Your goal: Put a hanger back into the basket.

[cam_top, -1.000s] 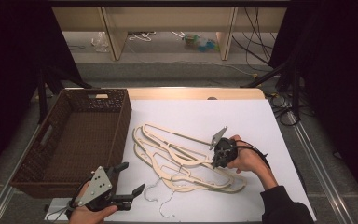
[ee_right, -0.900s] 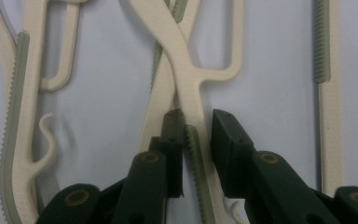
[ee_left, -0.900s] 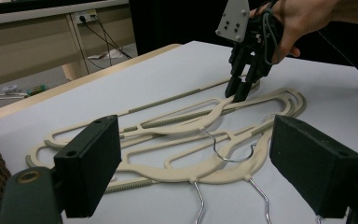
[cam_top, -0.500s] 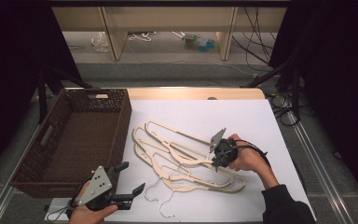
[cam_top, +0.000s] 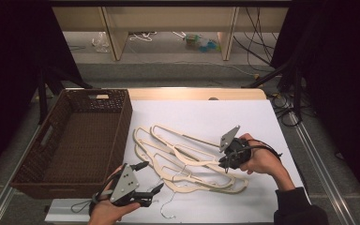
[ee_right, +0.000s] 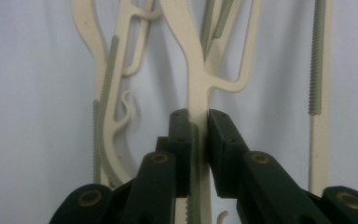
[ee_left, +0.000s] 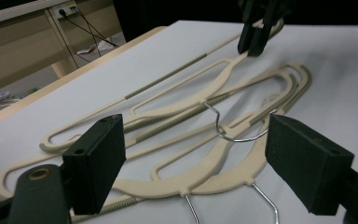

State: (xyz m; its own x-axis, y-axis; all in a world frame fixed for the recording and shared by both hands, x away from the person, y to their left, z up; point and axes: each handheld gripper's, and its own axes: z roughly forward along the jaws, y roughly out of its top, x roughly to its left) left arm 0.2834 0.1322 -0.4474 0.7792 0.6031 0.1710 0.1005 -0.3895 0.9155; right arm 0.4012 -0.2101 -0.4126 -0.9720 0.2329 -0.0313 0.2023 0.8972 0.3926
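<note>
Since a second ago the hangers (cam_top: 187,159) have slid a little toward the basket (cam_top: 75,140), dragged by the right gripper (cam_top: 226,161); the left gripper (cam_top: 147,180) has barely moved. The cream hangers, with ribbed grey-green bars and wire hooks, lie tangled on the white worktop (cam_top: 206,112) between the two grippers. The right gripper (ee_right: 198,140) pinches one hanger's arm (ee_right: 196,93). The left gripper (ee_left: 214,158) is spread wide, hovering just short of the pile.
</note>
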